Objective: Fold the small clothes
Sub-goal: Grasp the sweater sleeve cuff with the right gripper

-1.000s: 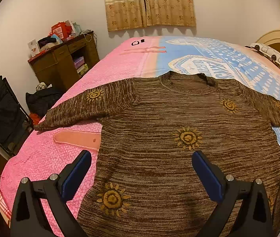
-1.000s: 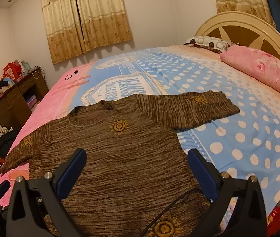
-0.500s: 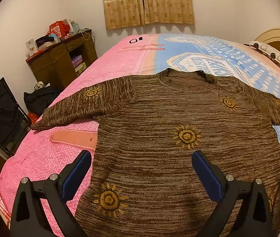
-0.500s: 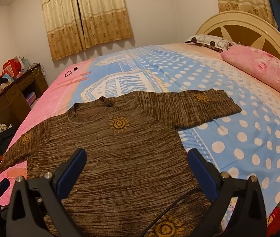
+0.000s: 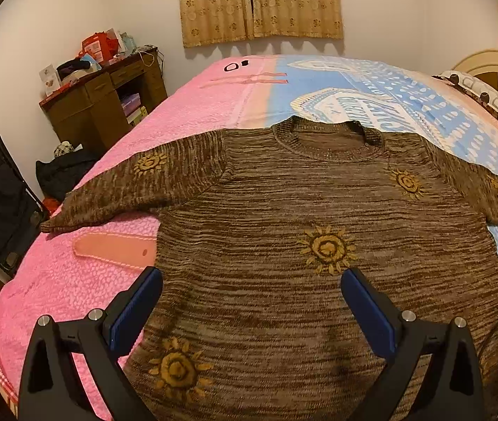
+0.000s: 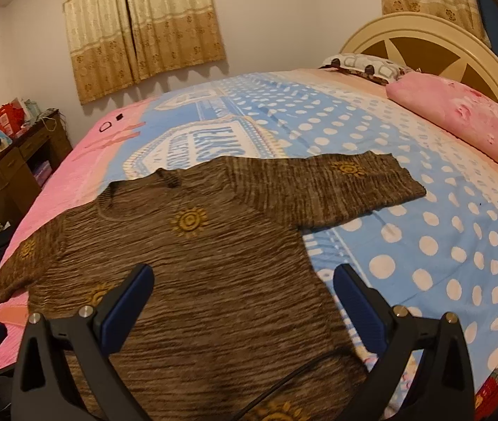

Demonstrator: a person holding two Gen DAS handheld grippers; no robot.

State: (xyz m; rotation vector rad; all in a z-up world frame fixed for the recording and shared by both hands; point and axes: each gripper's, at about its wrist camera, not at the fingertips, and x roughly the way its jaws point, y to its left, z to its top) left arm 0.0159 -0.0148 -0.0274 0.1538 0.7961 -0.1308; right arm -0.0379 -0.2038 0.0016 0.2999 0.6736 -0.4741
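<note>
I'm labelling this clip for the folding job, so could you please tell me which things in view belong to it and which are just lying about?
Part of the job:
brown sweater, spread flat on the bed
left gripper, jaws open
right gripper, jaws open
bedspread, the work surface

Just lying about:
pink pillow
wooden desk with clutter
curtains
black bag

Warm, dim indoor light is falling from above; fisheye distortion is bending and darkening both frames' edges, while motion blur is softening the brown sweater [image 6: 213,263] in the right-wrist view.

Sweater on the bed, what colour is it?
Streaky brown sweater with yellow suns, clearest from the left wrist.
</note>
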